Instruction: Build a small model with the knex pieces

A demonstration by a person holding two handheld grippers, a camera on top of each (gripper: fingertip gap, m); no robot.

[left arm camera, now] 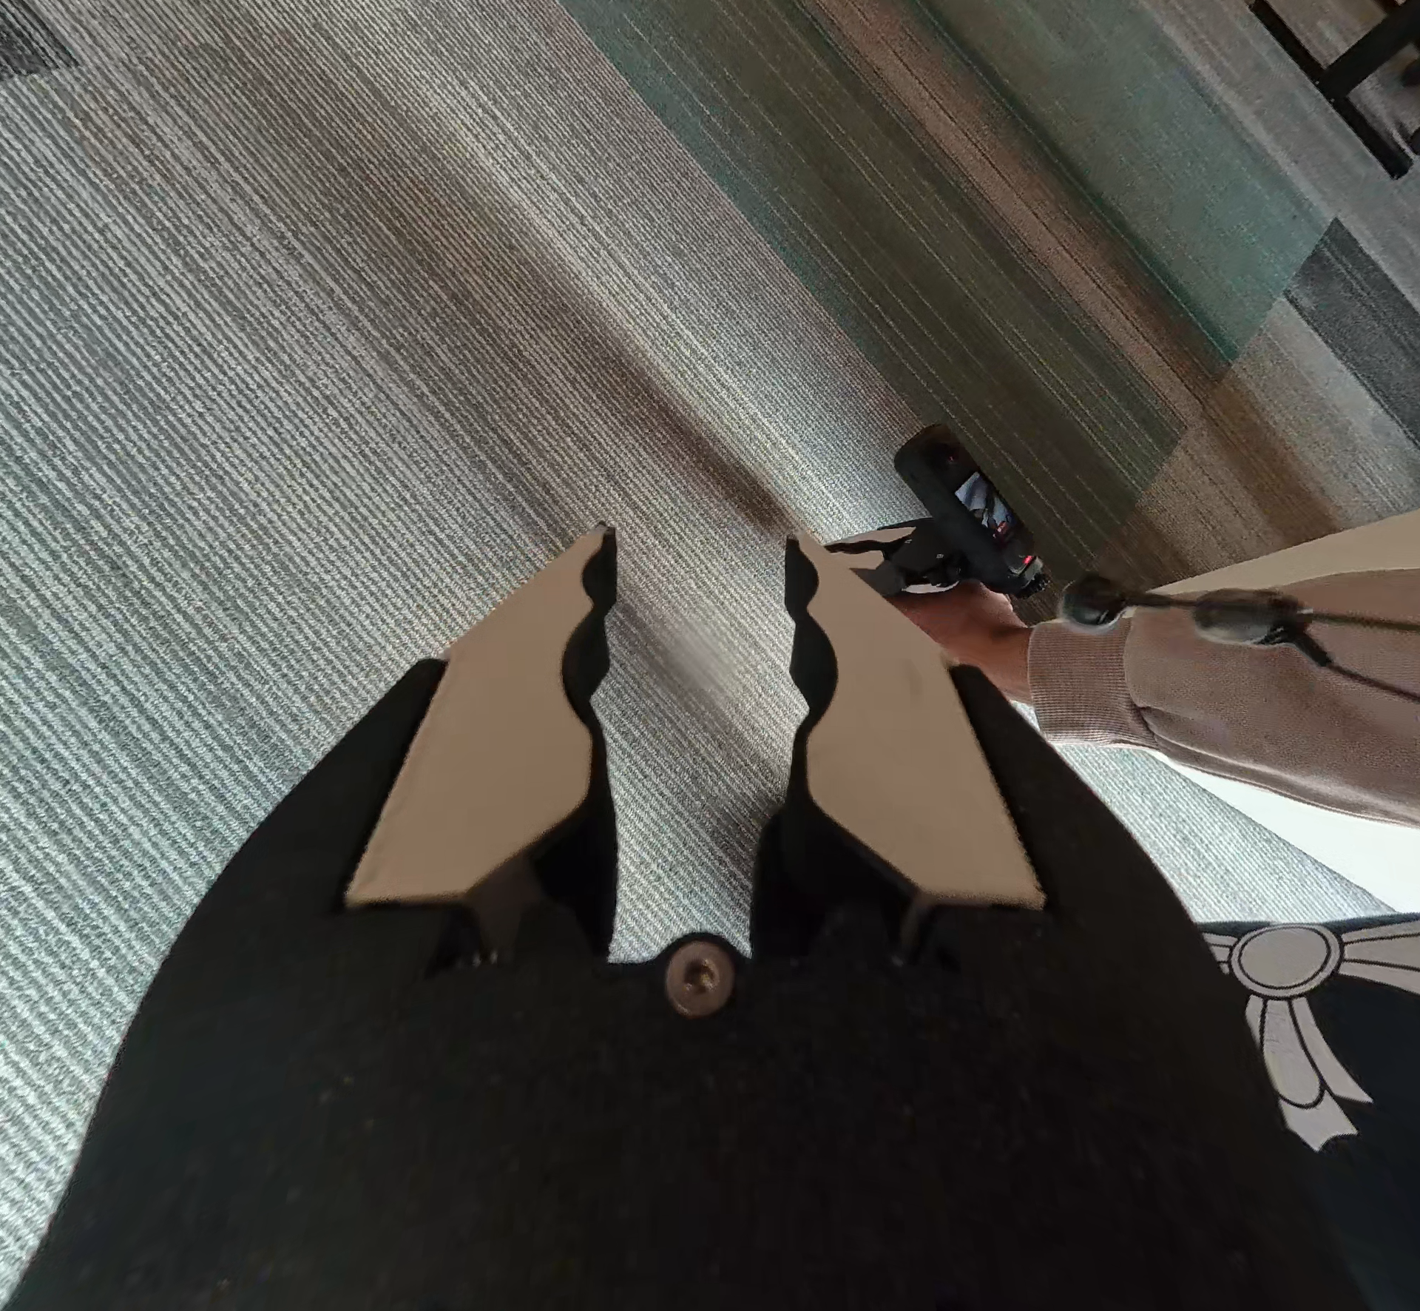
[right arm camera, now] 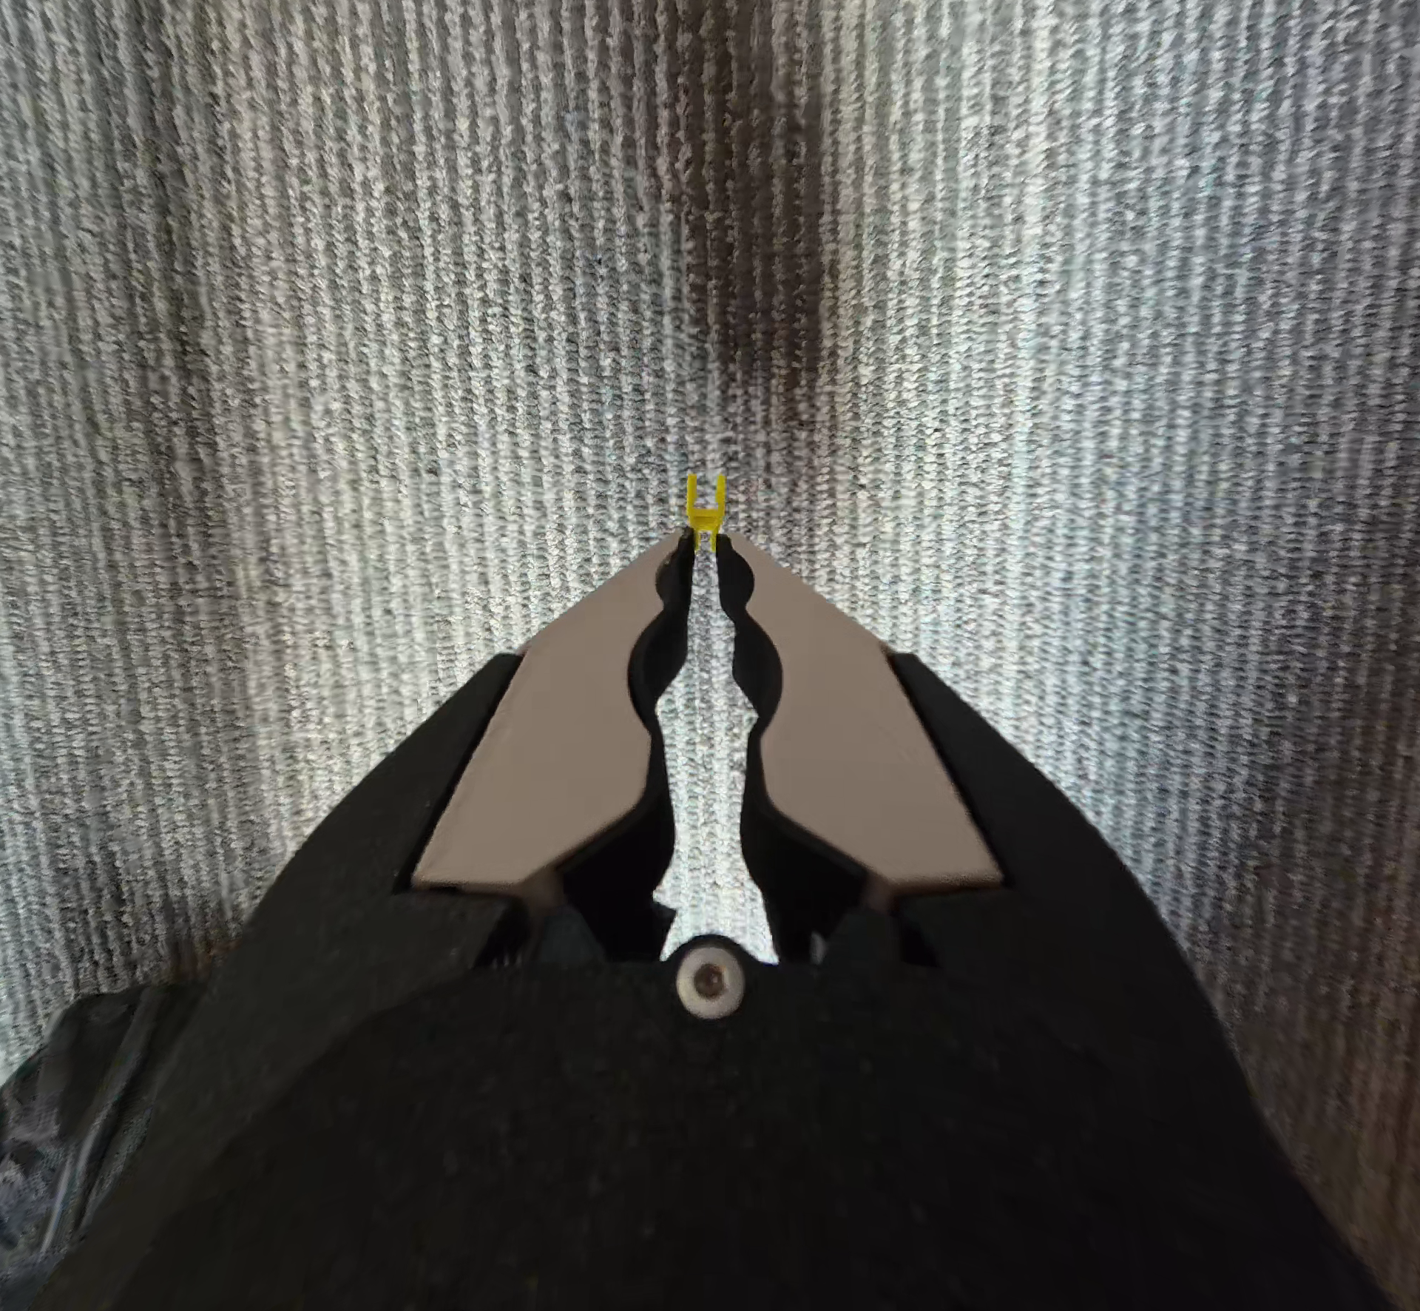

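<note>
In the right wrist view my right gripper (right arm camera: 705,536) is shut on a small yellow plastic clip (right arm camera: 705,517), an H-shaped piece. Both fingertips press on its lower prongs, and its upper prongs stick out past the tips, close above the grey ribbed carpet (right arm camera: 307,352). In the left wrist view my left gripper (left arm camera: 699,540) is open with nothing between its fingers; it hangs over the carpet (left arm camera: 307,352). The right gripper (left arm camera: 914,559) also shows in that view, just right of my left fingertips, held in a person's hand (left arm camera: 976,628) with a beige sleeve (left arm camera: 1199,705).
The carpet has grey, brown and teal patches (left arm camera: 960,159). A black furniture leg (left arm camera: 1337,59) stands at the far upper right. A black cloth with a grey bow print (left arm camera: 1298,997) lies at the right edge. A dark bag or cloth (right arm camera: 61,1120) sits at lower left.
</note>
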